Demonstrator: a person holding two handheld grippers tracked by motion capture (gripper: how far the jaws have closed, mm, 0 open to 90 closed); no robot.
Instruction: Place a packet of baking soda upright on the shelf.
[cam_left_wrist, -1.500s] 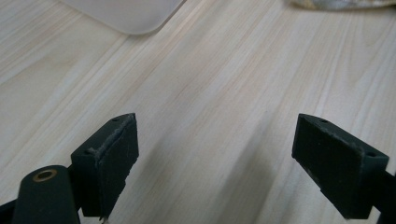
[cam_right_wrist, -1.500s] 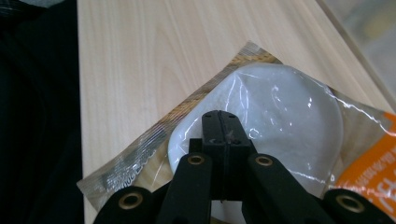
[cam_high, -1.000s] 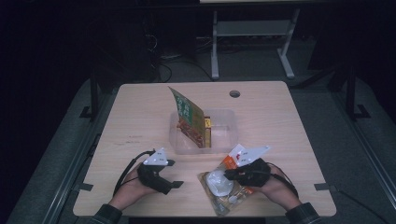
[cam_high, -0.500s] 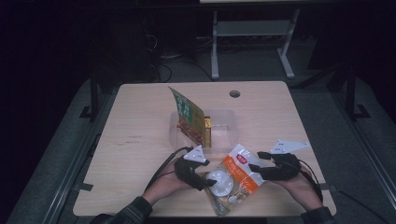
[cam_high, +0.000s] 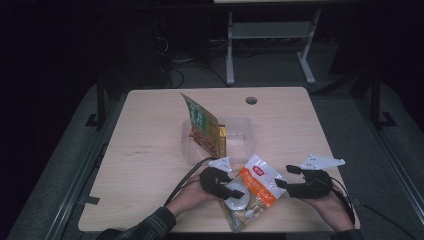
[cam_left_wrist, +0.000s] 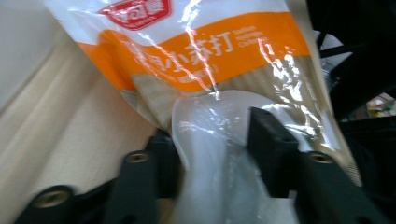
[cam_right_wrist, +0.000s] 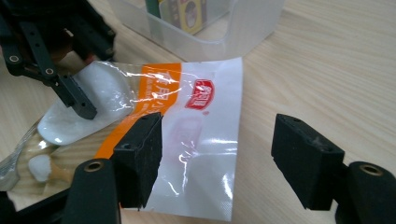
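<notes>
An orange, white and clear snack bag (cam_high: 257, 187) lies near the table's front edge, with a white round piece inside it. My left gripper (cam_high: 235, 191) has just been closing. In the left gripper view its jaws press from both sides on the bag (cam_left_wrist: 205, 60) at the white bulge, left gripper (cam_left_wrist: 215, 140). My right gripper (cam_high: 284, 176) stands just right of the bag and has just been opening. In the right gripper view the bag's white corner (cam_right_wrist: 205, 121) lies below the wide, untouching jaws of the right gripper (cam_right_wrist: 219, 135). One left gripper finger (cam_right_wrist: 77, 100) rests on the white piece.
A clear plastic container (cam_high: 240, 131) sits mid-table behind the bag, with a green and yellow packet (cam_high: 202, 125) leaning upright in it. A cable hole (cam_high: 251, 100) is at the table's back. The wooden table (cam_high: 145, 150) has bare room at left and right.
My left gripper moved right from the table's left and closed on the bag. My right gripper let go of the bag and drew away to the right.
</notes>
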